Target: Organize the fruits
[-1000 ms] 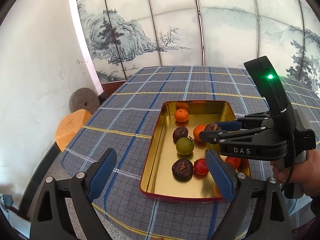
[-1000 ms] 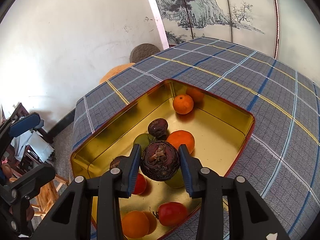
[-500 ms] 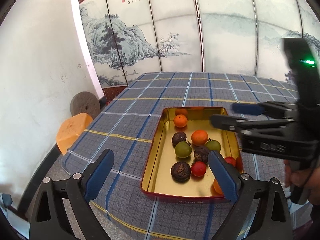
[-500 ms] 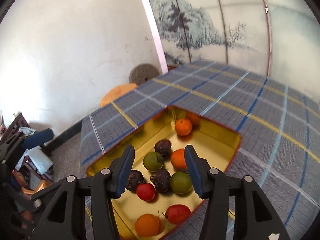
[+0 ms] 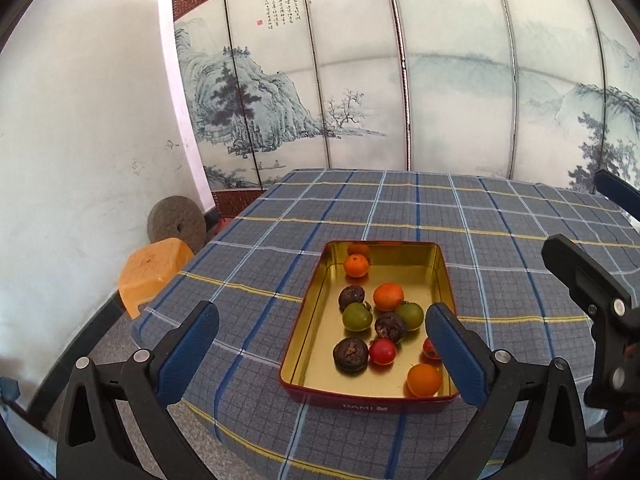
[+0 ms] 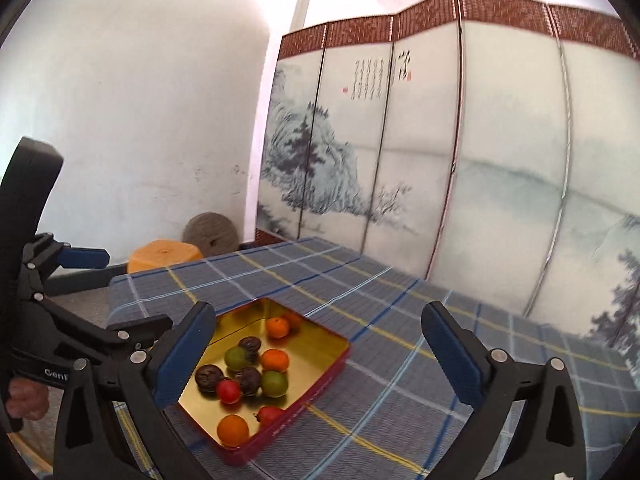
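Observation:
A red tin tray with a gold inside (image 5: 312, 316) (image 6: 320, 340) sits on the plaid tablecloth and holds several fruits: oranges (image 5: 388, 296), green ones (image 5: 357, 317), red ones (image 5: 382, 351) and dark wrinkled ones (image 5: 351, 354) (image 6: 209, 377). My left gripper (image 5: 320, 360) is open and empty, raised above the table's near edge in front of the tray. My right gripper (image 6: 320, 360) is open and empty, raised above the tray's right side; it also shows at the right edge of the left wrist view (image 5: 592, 288).
The plaid table (image 5: 400, 208) stretches back to a painted folding screen (image 5: 360, 80). An orange stool (image 5: 152, 272) and a grey millstone (image 5: 176, 224) stand on the floor by the white wall at left.
My right gripper let go of a dark wrinkled fruit into the tray, opened wide and pulled up and back. My left gripper also rose and drew back from the tray.

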The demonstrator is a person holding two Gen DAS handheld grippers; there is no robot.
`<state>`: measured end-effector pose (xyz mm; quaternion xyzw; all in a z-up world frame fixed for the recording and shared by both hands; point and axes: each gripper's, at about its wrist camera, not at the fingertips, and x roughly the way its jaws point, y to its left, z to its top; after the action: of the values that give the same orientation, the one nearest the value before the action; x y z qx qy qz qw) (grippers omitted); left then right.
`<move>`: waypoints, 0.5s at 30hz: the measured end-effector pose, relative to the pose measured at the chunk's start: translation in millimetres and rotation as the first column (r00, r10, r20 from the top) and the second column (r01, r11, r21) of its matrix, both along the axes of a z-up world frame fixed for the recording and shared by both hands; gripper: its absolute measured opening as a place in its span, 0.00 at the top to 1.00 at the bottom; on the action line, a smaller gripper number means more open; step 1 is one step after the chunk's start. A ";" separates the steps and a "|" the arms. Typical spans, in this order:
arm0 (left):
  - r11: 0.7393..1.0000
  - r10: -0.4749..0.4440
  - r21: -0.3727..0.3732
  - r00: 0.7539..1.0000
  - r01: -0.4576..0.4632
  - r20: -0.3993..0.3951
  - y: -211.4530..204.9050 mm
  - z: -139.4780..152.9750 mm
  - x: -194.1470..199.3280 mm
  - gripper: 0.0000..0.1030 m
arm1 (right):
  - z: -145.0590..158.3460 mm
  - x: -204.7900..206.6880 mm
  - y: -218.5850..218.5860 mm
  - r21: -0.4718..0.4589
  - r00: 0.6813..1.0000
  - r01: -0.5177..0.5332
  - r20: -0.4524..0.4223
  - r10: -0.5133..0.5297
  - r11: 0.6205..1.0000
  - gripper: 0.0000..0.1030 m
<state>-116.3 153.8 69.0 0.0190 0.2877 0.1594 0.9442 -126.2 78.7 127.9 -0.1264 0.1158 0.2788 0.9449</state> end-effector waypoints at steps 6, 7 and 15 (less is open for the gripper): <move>1.000 -0.004 0.013 1.000 0.004 0.012 -8.7 4.3 -10.2 0.00 | 2.6 -16.1 -8.7 0.004 0.999 0.022 0.045 -0.022 1.000 0.01; 1.000 -0.007 0.013 1.000 0.007 0.012 -9.8 4.7 -11.0 0.00 | 2.8 -18.8 -11.2 0.006 0.999 0.021 0.043 -0.022 1.000 0.01; 1.000 -0.024 0.016 1.000 0.023 0.016 -20.3 8.5 -17.5 0.00 | 4.6 -23.4 -30.7 0.019 0.998 0.057 0.031 -0.058 0.998 0.01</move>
<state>-133.8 133.5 77.5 0.0288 0.2786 0.1508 0.9481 -149.6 48.0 132.5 -0.1187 0.1017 0.2504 0.9554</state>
